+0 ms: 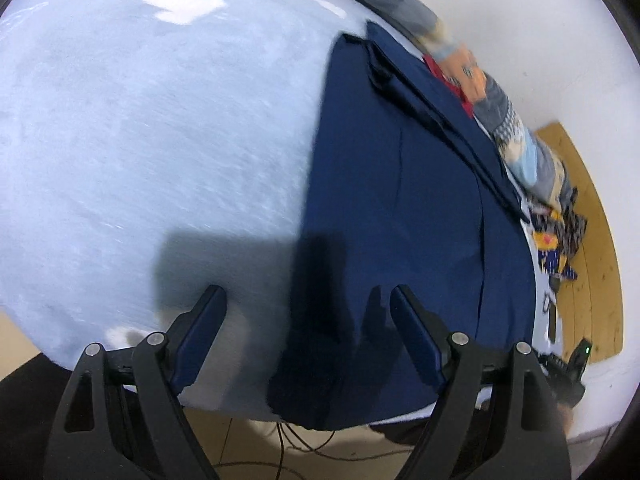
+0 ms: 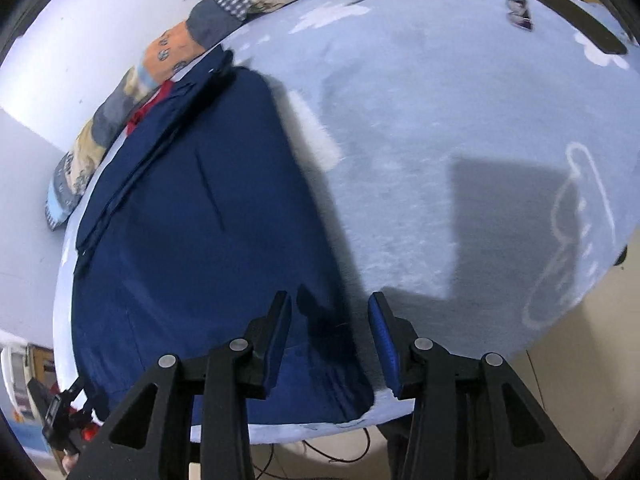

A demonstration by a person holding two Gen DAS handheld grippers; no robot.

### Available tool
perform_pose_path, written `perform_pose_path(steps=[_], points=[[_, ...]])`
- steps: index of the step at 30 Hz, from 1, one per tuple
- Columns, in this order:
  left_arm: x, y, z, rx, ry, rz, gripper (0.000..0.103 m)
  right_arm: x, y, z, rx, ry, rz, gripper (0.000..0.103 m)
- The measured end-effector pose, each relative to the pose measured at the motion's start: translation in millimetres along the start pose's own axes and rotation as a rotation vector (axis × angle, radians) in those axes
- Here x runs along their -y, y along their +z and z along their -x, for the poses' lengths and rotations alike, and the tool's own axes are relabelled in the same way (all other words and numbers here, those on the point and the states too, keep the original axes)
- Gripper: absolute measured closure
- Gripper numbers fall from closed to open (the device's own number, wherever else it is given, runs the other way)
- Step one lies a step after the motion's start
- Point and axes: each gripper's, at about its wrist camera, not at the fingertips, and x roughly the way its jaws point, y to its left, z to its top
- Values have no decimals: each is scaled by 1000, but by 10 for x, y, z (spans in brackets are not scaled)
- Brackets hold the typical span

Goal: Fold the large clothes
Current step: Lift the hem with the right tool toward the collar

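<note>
My left claw (image 1: 308, 308) hangs wide open, empty, over the navy garment (image 1: 400, 200) at twelve o'clock; my right claw (image 2: 330, 312) gapes half-open, holding nothing.

navy garment (image 1: 400, 200): near hem hidden behind bed edge | bedsheet (image 1: 160, 140): blurred

A large navy blue cloth garment (image 2: 200, 248) lies folded flat on a pale blue fleece bed cover (image 2: 420, 140), its near edge at the bed's rim. The right gripper (image 2: 330, 320) hovers over that edge, jaws apart and empty. A patchwork quilt (image 2: 160, 60) lies bunched along the white wall (image 2: 80, 40).
</note>
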Motion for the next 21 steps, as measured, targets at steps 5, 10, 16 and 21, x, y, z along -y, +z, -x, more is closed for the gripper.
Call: perform_pose_path(steps=[5,10,16,21], points=[[7,2,-59,-8,28,-19,18,-16,-56,-92,-50,-18,35,58],[248,-49,-154,-27,42,-138,18,-153,-134,-140,-72,1,100,55],[490,-141,-155,-10,46,-298,49,-296,-177,-81,-58,70,177,62],[379,-116,-191,1,54,-250,47,-244,-153,-182,-79,13,170,59]])
